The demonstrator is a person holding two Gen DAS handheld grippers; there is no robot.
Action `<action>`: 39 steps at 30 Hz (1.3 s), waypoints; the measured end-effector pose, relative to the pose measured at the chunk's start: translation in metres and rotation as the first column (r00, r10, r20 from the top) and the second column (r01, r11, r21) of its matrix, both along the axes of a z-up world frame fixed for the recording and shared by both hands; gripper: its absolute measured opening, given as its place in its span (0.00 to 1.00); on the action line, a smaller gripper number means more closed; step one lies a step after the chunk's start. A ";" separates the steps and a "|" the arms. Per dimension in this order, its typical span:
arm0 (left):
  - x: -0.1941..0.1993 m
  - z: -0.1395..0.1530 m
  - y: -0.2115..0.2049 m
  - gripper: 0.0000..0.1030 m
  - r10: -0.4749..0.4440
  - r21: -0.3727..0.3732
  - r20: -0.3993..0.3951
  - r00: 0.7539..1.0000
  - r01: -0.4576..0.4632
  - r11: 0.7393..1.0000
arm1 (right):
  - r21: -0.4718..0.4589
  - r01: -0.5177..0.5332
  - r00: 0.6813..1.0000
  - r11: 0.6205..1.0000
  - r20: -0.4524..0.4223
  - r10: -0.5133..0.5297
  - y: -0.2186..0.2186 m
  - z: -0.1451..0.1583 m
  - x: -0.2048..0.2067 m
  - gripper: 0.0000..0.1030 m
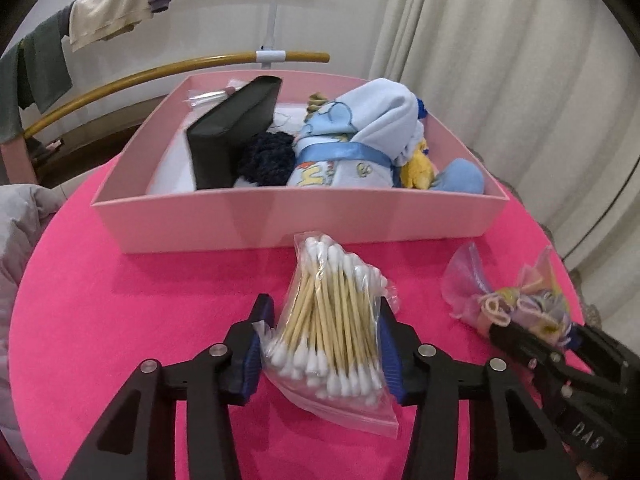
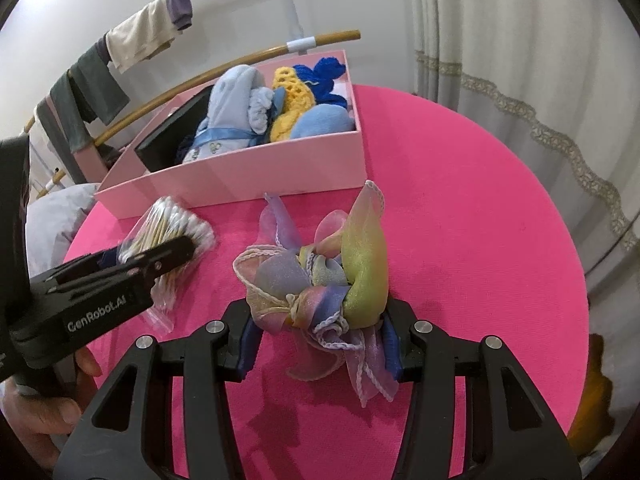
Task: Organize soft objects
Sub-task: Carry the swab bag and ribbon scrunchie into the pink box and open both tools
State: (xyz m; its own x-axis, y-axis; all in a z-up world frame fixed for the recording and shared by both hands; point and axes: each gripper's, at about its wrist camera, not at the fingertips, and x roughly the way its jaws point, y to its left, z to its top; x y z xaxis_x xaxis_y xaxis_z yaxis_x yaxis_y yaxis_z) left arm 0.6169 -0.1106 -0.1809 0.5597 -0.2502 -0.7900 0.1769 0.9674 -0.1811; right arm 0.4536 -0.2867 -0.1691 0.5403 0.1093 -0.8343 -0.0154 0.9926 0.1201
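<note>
- The left claw (image 1: 326, 344) is set around the swab bag (image 1: 334, 320); its blue pads (image 1: 387, 350) are pressed against both sides of the plastic, so the bag is clamped.
- The swab bag is laid on the pink table (image 1: 140, 320), near its middle, just in front of the near wall of the box (image 1: 280, 216).
- The right claw (image 2: 320, 344) is closed on the organza bow (image 2: 320, 276); the pastel fabric is bunched between its pads, and the loops are spread out beyond them.
- The bow is held over the table, toward its right side, well apart from the edge.
- In the left wrist view, the bow (image 1: 508, 300) is seen beside the swab bag, with bare table between them.
- The box is placed at the far edge of the table. A black case (image 1: 228, 136), tilted, is kept in its left part; a blue cloth bundle (image 1: 352, 136), a dark knit piece (image 1: 266, 158) and a yellow crochet piece (image 2: 290, 108) are packed in its right part.
- Between each claw and the box, only the near wall is found in the way.
- Behind the table, clothes (image 1: 108, 28) are hung on a rack (image 1: 240, 60), and a curtain (image 1: 500, 60) is seen at the right.
</note>
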 end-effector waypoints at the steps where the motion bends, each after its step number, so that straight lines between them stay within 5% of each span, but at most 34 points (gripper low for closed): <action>1: -0.005 0.001 0.004 0.43 0.002 0.004 0.005 1.000 -0.002 1.000 | 0.002 -0.006 1.000 1.000 0.003 0.006 0.003 0.002 -0.002 0.44; 21: -0.089 0.065 0.073 0.43 0.082 0.036 0.102 0.991 -0.086 0.996 | -0.025 -0.104 0.992 0.994 0.074 0.106 0.065 0.049 -0.034 0.44; 39: -0.092 0.113 0.100 0.43 0.112 0.026 0.185 0.976 -0.119 0.993 | -0.057 -0.166 0.973 0.985 0.152 0.173 0.094 0.091 -0.027 0.44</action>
State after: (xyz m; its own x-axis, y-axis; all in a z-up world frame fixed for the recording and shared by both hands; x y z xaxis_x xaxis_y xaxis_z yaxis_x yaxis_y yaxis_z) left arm 0.5245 -0.0103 -0.0680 0.7187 -0.1486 -0.6793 0.0907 0.9886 -0.1203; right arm 0.4268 -0.1927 -0.0780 0.6408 0.1761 -0.7472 -0.1989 0.9782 0.0600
